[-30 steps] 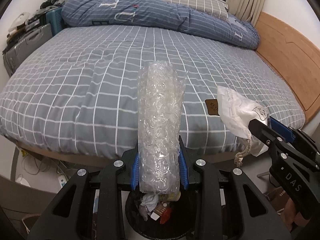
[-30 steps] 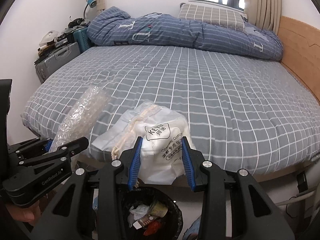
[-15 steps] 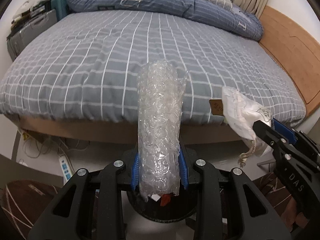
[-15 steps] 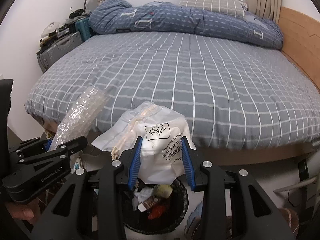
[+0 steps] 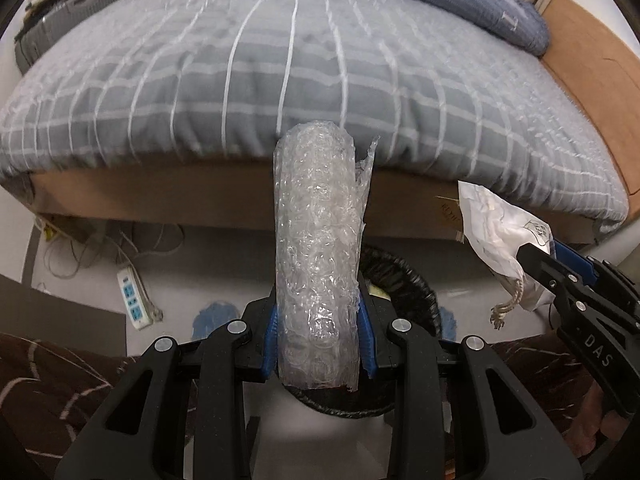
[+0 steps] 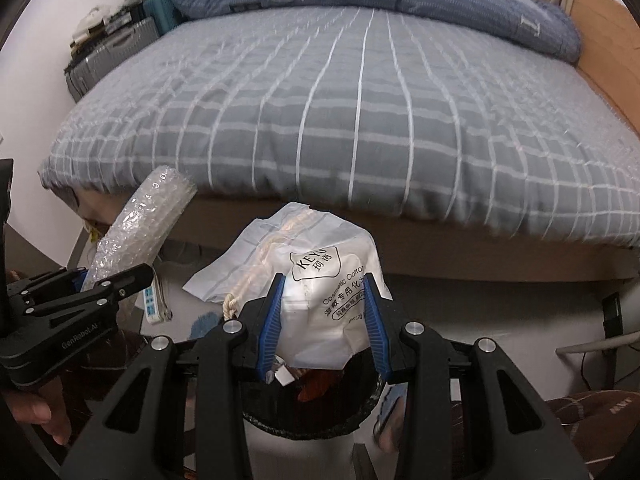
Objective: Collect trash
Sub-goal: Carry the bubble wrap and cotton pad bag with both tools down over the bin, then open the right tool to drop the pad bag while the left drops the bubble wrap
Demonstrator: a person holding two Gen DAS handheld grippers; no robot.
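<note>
My left gripper [image 5: 319, 340] is shut on a roll of clear bubble wrap [image 5: 318, 256] that stands up between the blue pads. My right gripper [image 6: 323, 320] is shut on a white plastic bag [image 6: 320, 276] with printed text and a cord. Both hang just above a black trash bin [image 5: 416, 280] on the floor at the foot of the bed; the bin [image 6: 360, 412] holds several scraps. The bag also shows at the right of the left wrist view [image 5: 500, 232], the bubble wrap at the left of the right wrist view [image 6: 140, 224].
The bed with a grey checked sheet [image 6: 340, 100] fills the view ahead, its wooden base [image 5: 160, 196] close. A white power strip [image 5: 134, 300] and cables lie on the floor at left. Suitcases [image 6: 116, 48] stand beside the bed. A brown patterned rug [image 5: 60, 380] lies at the bottom.
Both grippers have dropped lower and tilted down toward the floor, each keeping its load. The bed has risen in view and the bin now sits right under the held items.
</note>
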